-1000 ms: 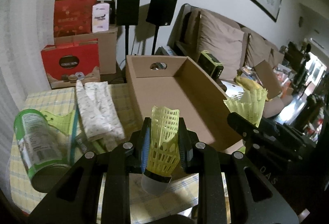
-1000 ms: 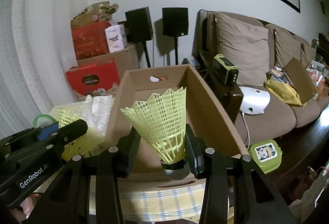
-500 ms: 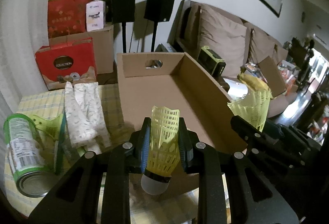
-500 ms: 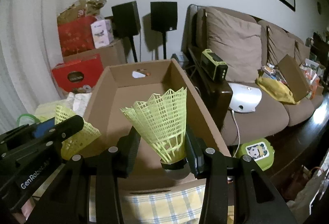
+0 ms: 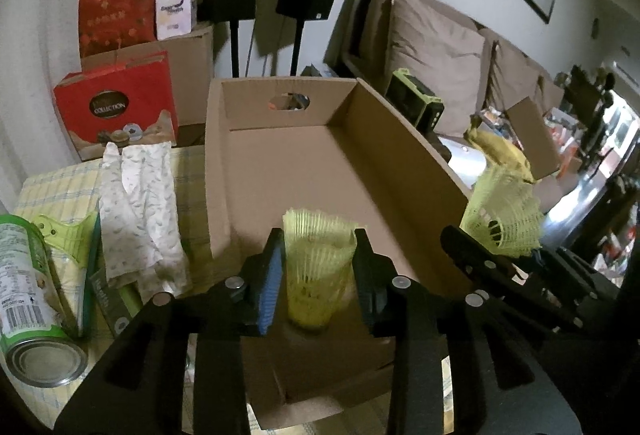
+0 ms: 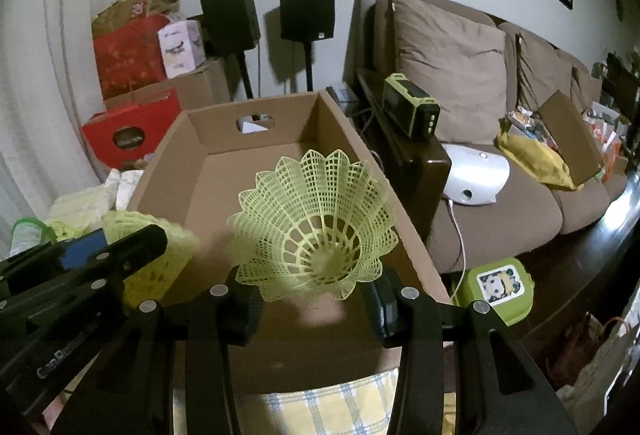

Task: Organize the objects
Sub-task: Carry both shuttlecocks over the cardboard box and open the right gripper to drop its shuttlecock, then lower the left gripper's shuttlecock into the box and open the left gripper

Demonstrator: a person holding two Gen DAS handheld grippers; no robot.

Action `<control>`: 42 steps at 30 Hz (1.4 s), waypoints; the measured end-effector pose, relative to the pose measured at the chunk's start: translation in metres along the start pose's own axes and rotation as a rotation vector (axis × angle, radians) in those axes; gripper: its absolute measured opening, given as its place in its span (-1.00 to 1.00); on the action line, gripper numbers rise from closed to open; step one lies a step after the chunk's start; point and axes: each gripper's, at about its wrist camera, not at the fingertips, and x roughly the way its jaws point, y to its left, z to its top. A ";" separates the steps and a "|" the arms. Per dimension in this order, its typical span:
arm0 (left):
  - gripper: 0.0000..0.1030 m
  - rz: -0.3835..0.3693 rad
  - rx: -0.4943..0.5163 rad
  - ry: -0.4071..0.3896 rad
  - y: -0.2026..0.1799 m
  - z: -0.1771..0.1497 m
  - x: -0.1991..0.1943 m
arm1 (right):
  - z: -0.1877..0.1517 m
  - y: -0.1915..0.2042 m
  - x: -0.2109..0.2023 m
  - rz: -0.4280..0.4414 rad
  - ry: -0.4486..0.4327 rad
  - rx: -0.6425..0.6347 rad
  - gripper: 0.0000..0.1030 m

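Left claw [image 5: 319, 241] just opening, left shuttlecock [image 5: 316, 271] loose inside; right claw [image 6: 314, 301] parted, right shuttlecock [image 6: 316, 219] unclamped; red box [image 5: 116, 103]: COLLECTION.

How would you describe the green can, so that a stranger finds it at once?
Start at the big open cardboard box on the checked tablecloth. Left of it lies a white patterned cloth, and further left, at the table's edge, the can lies on its side. Only it is a metal cylinder with a green label.

Two yellow-green mesh shuttlecocks [image 5: 316, 267] [image 6: 316, 231], seemingly dropping, blurred, over the open cardboard box [image 5: 288, 171].
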 end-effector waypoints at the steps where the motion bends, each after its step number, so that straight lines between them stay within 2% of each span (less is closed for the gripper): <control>1: -0.39 0.000 0.003 0.001 0.000 0.000 0.000 | -0.001 -0.002 0.001 0.000 0.005 0.002 -0.13; 3: -0.36 0.008 0.009 -0.002 0.001 -0.001 -0.001 | -0.002 -0.003 0.003 -0.007 0.009 0.004 -0.03; 7: -0.33 0.014 -0.001 -0.006 0.004 -0.002 -0.003 | -0.002 -0.004 0.004 -0.011 0.009 0.010 0.00; 10: -0.22 0.016 0.001 -0.007 0.005 -0.002 -0.002 | 0.000 -0.005 0.006 -0.012 0.011 0.012 0.07; 16: -0.21 0.026 0.014 -0.008 0.003 0.009 0.002 | 0.008 -0.010 0.018 -0.015 0.027 0.019 0.07; 19: -0.18 0.029 0.008 -0.012 0.005 0.015 0.002 | 0.009 -0.013 0.021 -0.010 0.040 0.029 0.34; 24: 0.05 0.030 -0.004 -0.025 0.011 0.015 -0.002 | 0.008 -0.011 0.016 -0.036 0.022 0.008 0.52; 28: 0.19 0.028 -0.017 -0.028 0.014 0.014 -0.004 | 0.010 -0.011 0.016 -0.021 0.024 0.013 0.68; 31: 0.34 0.034 -0.027 -0.032 0.017 0.013 -0.006 | 0.010 -0.008 0.017 -0.038 0.023 -0.005 0.70; 33: 0.48 0.038 -0.038 -0.042 0.021 0.012 -0.008 | 0.011 -0.007 0.016 -0.042 0.023 -0.013 0.82; 34: 0.48 0.041 -0.044 -0.047 0.023 0.012 -0.009 | 0.011 -0.007 0.016 -0.038 0.022 -0.014 0.95; 35: 0.48 0.043 -0.048 -0.047 0.025 0.012 -0.009 | 0.011 -0.007 0.016 -0.037 0.020 -0.014 0.99; 41: 0.51 0.059 -0.056 -0.043 0.034 0.012 -0.011 | 0.010 0.000 0.011 -0.061 0.016 -0.043 0.99; 42: 0.68 0.070 -0.053 -0.045 0.036 0.011 -0.012 | 0.009 0.000 0.010 -0.063 0.015 -0.042 0.99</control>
